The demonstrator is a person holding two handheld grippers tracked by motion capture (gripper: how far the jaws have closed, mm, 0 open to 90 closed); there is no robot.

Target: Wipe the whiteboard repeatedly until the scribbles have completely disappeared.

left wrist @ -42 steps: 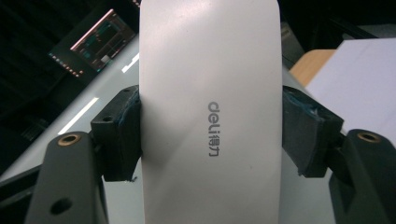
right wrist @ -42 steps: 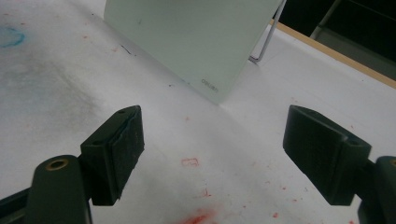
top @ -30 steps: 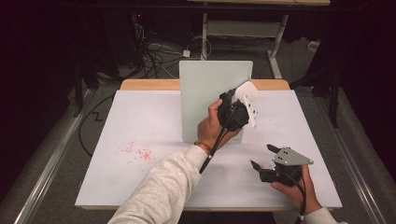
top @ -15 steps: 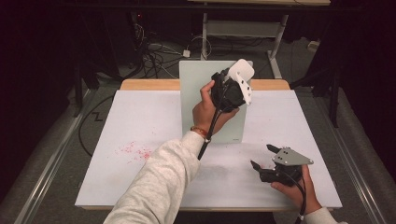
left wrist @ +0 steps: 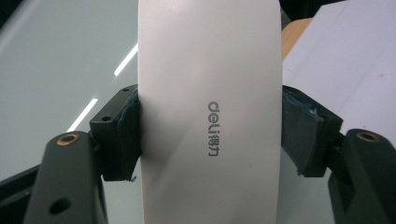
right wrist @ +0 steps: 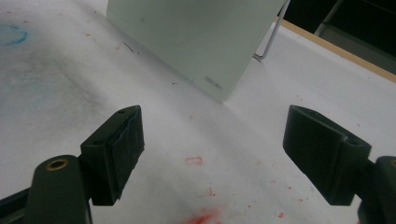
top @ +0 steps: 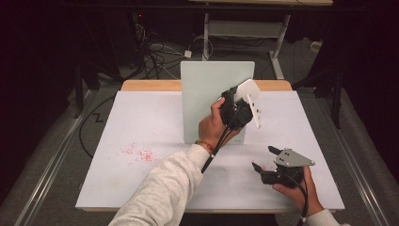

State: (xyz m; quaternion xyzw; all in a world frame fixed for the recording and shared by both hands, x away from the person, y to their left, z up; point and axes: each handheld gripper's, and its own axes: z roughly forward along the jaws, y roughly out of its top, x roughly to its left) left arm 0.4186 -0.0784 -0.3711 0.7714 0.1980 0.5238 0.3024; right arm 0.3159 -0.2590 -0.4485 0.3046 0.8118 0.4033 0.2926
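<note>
Grippers: two in the high view. Left gripper is raised in front of the one pale green board that stands upright on the white table; one white eraser sticks up past its fingertips, against the board face. Right gripper sits low near the table's near edge, well apart from the board, jaws spread, nothing between them. One patch of red specks on the table, far from both sets of fingers.

Left gripper view: two pads clamp the eraser, one on each long edge. Eraser fills the gap between them, printed "deli" logo facing the camera. Board surface lies behind the fingers with two bright light reflections on it; table corner beyond the other pad.

Right gripper view: two pads wide apart, gripper empty, bare table between them. Board stands ahead of the fingertips, one wire stand leg behind it. Red smudges just between and below the pads; one faint blue smear far off beyond the one pad.
</note>
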